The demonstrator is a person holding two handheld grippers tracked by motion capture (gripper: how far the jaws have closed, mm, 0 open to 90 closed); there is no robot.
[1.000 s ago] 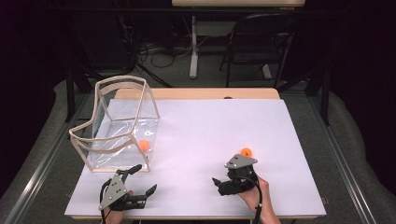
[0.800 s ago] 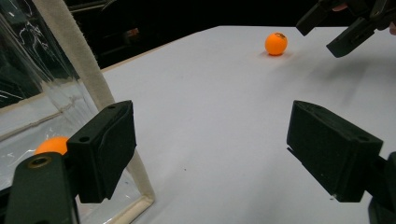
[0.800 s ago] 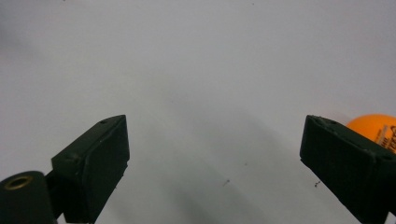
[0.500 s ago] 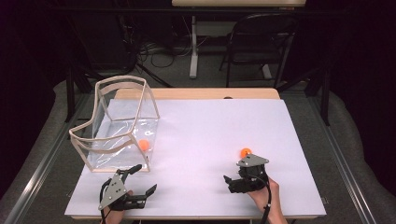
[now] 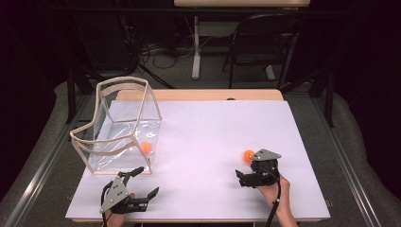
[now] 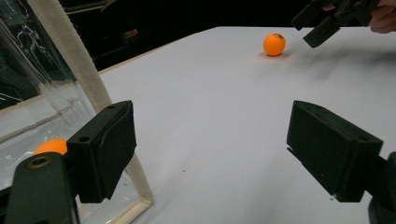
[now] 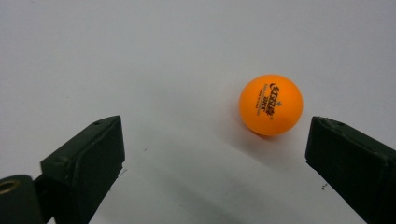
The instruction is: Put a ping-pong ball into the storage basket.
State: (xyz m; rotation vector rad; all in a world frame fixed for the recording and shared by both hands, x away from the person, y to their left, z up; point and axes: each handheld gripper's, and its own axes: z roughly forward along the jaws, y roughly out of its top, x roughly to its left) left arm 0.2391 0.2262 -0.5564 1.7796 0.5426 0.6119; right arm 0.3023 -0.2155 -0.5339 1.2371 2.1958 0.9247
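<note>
Two orange balls are here. One ball (image 7: 271, 104) sits on the white worktop (image 5: 208, 137), just ahead of the right tool (image 7: 215, 154), nearer its right jaw. That tool's jaws have just been opening and stand wide, nothing between them yet. To grab well, slide the tool forward and a bit right so the ball sits in the middle — then close slowly, or it may roll away. The left tool (image 6: 210, 149) is wide open too, holding nothing, beside the clear box (image 5: 118, 127). The other ball (image 5: 145, 147) looks to be inside that box — its see-through walls make this hard to tell.
</note>
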